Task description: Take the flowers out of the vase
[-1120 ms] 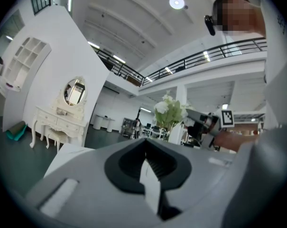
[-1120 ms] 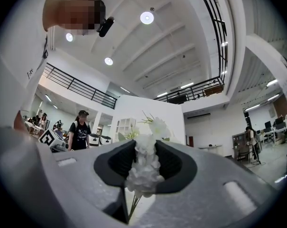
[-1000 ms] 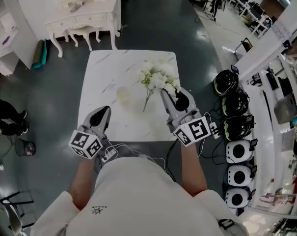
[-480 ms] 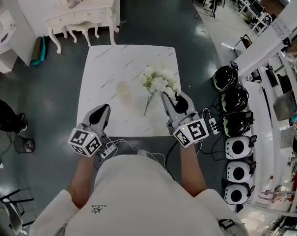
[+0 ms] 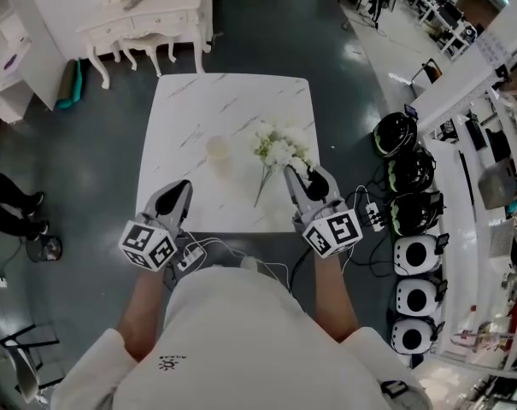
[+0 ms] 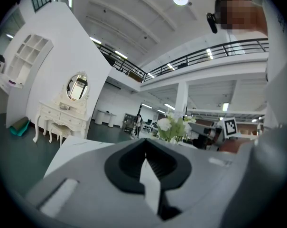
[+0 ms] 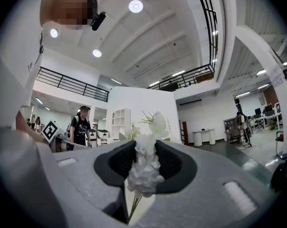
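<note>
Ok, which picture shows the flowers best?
The head view: it shows all the flowers, blooms and stems, in the right gripper over the table. The right gripper view shows just one white cluster, close up. The left gripper view shows them small and far.

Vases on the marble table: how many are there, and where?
1. The clear vase stands near the middle of the table, left of the flowers held in the right gripper. Nothing seems to hide another.

From above: white flowers (image 5: 279, 148) were centre right over a marble table (image 5: 190, 109), at the right gripper (image 5: 294, 178) tip, a pale vase (image 5: 218, 152) beside them.
</note>
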Tool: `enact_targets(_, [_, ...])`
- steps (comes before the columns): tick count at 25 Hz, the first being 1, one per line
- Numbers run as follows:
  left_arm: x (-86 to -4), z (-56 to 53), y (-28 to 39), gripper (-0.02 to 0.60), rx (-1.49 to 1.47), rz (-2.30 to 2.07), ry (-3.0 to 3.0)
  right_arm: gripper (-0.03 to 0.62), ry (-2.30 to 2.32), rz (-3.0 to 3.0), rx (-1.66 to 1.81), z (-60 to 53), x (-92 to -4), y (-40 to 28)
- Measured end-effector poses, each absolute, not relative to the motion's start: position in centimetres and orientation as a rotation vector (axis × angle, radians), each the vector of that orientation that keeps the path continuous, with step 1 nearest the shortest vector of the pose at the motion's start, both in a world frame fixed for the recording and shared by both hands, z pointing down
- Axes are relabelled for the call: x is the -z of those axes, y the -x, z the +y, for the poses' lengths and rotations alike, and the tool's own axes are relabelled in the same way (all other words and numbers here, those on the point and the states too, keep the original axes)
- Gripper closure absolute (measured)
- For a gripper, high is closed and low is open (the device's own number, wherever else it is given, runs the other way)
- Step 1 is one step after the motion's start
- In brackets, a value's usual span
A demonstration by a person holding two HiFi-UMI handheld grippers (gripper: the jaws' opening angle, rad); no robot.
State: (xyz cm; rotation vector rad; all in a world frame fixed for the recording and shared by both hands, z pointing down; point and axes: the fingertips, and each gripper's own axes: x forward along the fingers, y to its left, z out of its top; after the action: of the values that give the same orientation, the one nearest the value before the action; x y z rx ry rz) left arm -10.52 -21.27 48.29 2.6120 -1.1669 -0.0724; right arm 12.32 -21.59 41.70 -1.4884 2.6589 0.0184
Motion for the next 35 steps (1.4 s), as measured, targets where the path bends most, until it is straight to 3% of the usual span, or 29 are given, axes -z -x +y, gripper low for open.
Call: enact_targets(35, [-48.4, -19.3, 10.5, 0.593, 0.063, -1.181, -2.601, 0.487, 1.534, 2.664, 0.054, -19.2, -44.0, -14.1])
